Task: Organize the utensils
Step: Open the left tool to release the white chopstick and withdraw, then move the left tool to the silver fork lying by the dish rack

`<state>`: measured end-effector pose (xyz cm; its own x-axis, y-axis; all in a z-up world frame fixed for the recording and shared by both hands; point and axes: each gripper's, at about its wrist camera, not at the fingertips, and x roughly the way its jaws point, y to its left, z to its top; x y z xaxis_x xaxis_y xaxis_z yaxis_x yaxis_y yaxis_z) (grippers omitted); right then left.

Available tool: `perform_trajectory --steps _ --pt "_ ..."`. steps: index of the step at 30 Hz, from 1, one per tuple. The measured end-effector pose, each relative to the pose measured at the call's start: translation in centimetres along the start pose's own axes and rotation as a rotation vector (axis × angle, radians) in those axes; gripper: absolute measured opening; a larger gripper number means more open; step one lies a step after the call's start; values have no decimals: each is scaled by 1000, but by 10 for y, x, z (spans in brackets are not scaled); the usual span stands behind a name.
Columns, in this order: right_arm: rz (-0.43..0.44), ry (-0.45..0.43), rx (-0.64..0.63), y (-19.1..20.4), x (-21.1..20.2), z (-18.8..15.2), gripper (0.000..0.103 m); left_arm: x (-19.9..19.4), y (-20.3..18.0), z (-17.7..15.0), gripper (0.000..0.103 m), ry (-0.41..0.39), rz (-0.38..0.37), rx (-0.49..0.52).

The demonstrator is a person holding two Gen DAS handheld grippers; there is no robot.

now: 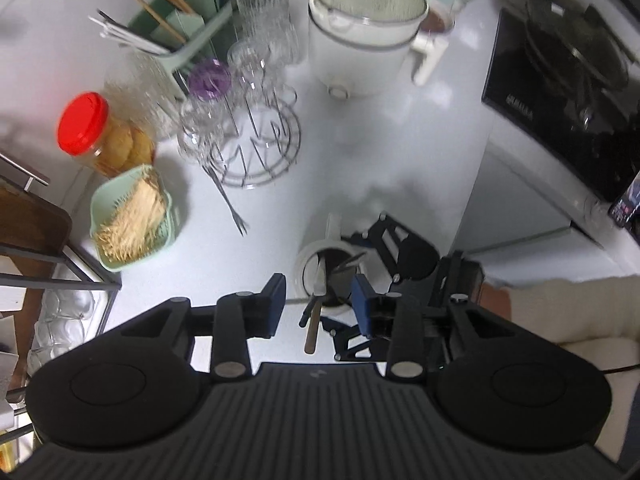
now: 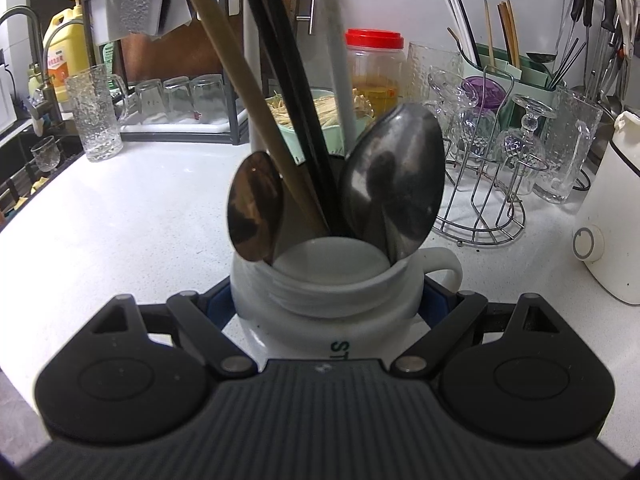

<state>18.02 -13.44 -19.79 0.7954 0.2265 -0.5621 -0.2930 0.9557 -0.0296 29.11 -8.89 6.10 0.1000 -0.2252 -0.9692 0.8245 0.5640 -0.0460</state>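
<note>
your left gripper [image 1: 318,306] hangs above the white counter [image 1: 360,152] with its blue-padded fingers [image 1: 277,300] spread wide and nothing between them. seen from the left wrist, a white mug [image 1: 310,258] stands just below the gap, holding a knife [image 1: 318,280] and dark handles that lean out over its rim. your right gripper [image 1: 394,256] shows here as a black linkage pressed against the far side of that mug. a thin metal fork [image 1: 228,200] lies flat on the counter, apart from the mug, its tines pointing toward you, its handle end just beside a wire glass rack [image 1: 260,148]. a green basket of toothpicks [image 1: 132,220] sits to the left of the fork, with a red-lidded jar [image 1: 94,132] behind it. a white cooker with a glass lid [image 1: 360,28] stands farther back. from the right wrist, your right gripper [image 2: 326,300] is closed around the body of the white mug [image 2: 328,304], one blue pad [image 2: 218,304] touching each side. the mug stands upright on the counter [image 2: 120,220], handle to the right. two metal spoons stand in it bowl-up, a small spoon [image 2: 256,206] on the left and a large spoon [image 2: 394,180] on the right. between them rise a wooden handle [image 2: 240,80] and black chopsticks [image 2: 288,68], all leaning left. the wire rack with glasses [image 2: 488,184] is off to the right.
</note>
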Motion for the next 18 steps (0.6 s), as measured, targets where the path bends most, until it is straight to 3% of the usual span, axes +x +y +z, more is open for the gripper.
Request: perform_trajectory --steps 13,18 --pt "-3 16 8 -1 1 3 91 -72 15 -58 42 -308 -13 -139" --pt "-13 22 16 0 2 4 91 -84 22 -88 42 -409 70 -188"
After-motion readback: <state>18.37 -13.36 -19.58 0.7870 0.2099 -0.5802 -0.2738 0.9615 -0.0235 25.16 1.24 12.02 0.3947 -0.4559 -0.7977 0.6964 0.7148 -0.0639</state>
